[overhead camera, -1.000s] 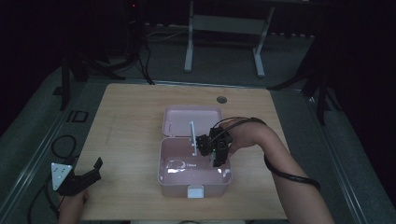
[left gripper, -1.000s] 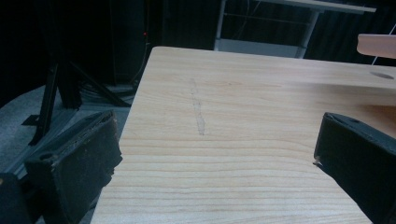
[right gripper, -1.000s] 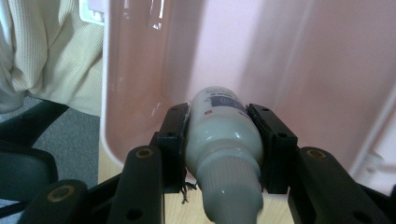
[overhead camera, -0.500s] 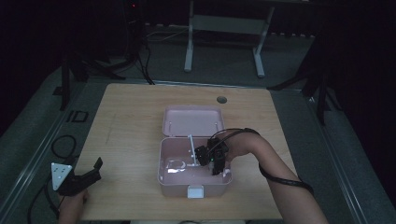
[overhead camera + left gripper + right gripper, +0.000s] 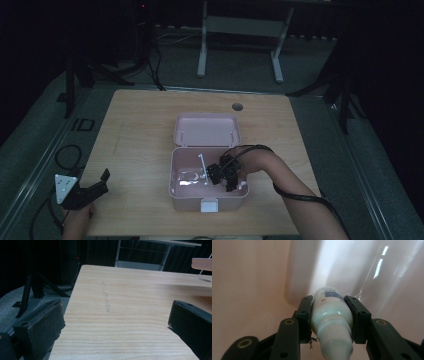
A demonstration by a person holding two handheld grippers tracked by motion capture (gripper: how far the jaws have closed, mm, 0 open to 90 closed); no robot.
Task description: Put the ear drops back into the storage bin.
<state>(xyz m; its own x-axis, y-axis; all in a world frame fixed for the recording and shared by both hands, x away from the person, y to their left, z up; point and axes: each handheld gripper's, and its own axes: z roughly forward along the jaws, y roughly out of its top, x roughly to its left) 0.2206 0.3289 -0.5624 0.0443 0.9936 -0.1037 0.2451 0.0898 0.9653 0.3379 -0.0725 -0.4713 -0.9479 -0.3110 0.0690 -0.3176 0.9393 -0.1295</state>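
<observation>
A pink box (image 5: 179, 196) stands open near the table's front edge, its lid (image 5: 207, 130) laid back behind it. My right gripper (image 5: 218, 176) is down inside the box, shut on a small white bottle (image 5: 331, 312) with a ribbed cap; its jaws press both sides of the bottle, close to the pink inner wall (image 5: 249, 277). A thin white rod (image 5: 202, 165) and some clear plastic (image 5: 187, 177) lie in the box. At the table's front left corner my left gripper (image 5: 92, 187) is open over bare wood (image 5: 125, 302), nothing between its jaws.
A round cable hole (image 5: 237, 106) sits at the table's back right. Cables (image 5: 65, 155) lie on the floor to the left. A metal stand (image 5: 240, 30) is behind the table. A corner of the pink lid (image 5: 201, 263) shows at the left gripper view's upper right.
My right gripper has come toward the front and gone down into the box with the bottle. The left gripper has stayed put.
</observation>
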